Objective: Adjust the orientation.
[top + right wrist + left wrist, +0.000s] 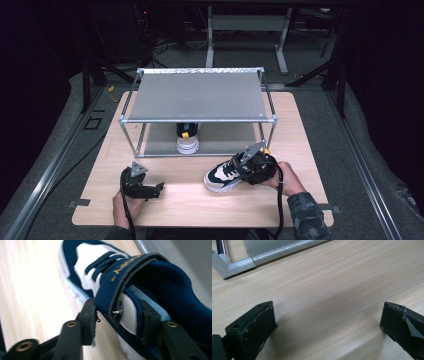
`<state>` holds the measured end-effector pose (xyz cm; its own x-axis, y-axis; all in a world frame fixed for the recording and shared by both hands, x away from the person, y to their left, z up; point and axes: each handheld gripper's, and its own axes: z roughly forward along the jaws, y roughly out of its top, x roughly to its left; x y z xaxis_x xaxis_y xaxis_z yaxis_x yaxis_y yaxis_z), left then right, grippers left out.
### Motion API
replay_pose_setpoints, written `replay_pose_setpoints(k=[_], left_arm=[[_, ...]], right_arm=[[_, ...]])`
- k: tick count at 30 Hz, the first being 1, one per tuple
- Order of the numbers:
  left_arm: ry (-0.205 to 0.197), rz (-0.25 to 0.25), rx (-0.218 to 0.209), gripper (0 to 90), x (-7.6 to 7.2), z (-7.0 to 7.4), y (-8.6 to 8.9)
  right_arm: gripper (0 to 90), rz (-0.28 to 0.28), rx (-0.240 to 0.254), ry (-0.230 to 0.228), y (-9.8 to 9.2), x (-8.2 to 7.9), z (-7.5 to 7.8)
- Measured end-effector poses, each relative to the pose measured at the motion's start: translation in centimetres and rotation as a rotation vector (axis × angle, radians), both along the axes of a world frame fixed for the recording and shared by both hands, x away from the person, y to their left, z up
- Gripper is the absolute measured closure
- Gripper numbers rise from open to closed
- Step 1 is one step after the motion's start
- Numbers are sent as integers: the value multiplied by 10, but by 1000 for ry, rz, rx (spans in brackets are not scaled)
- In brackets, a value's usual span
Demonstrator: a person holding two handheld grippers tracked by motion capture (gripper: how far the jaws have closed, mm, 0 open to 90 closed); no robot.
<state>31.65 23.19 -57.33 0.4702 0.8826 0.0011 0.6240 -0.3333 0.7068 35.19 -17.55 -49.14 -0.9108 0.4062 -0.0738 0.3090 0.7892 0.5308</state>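
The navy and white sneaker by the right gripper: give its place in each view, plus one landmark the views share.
High view: the sneaker lies on the table right of centre, in front of the rack, with the right gripper at its collar.
Left gripper view: not in it.
Right gripper view: the sneaker lies centre and right, its side wall between the jaws.
Shared landmark: the rack's metal frame.
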Motion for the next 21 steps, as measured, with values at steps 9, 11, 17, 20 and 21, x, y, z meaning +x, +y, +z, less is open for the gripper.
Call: replay_pose_setpoints(k=[9, 11, 17, 20, 21], left_arm=[[1, -1, -1, 0, 0, 0, 0], [0, -1, 0, 0, 0, 0, 0], [0, -1, 0, 0, 0, 0, 0], [0, -1, 0, 0, 0, 0, 0], [0, -1, 0, 0, 0, 0, 0]], right_arm=[[657, 32, -13, 11, -3, -6, 3], [676, 32, 7, 4, -2, -11, 3], [702, -28, 89, -13, -1, -24, 12], [705, -76, 101, -42, -1, -30, 14], [709, -121, 127, -55, -1, -35, 15]])
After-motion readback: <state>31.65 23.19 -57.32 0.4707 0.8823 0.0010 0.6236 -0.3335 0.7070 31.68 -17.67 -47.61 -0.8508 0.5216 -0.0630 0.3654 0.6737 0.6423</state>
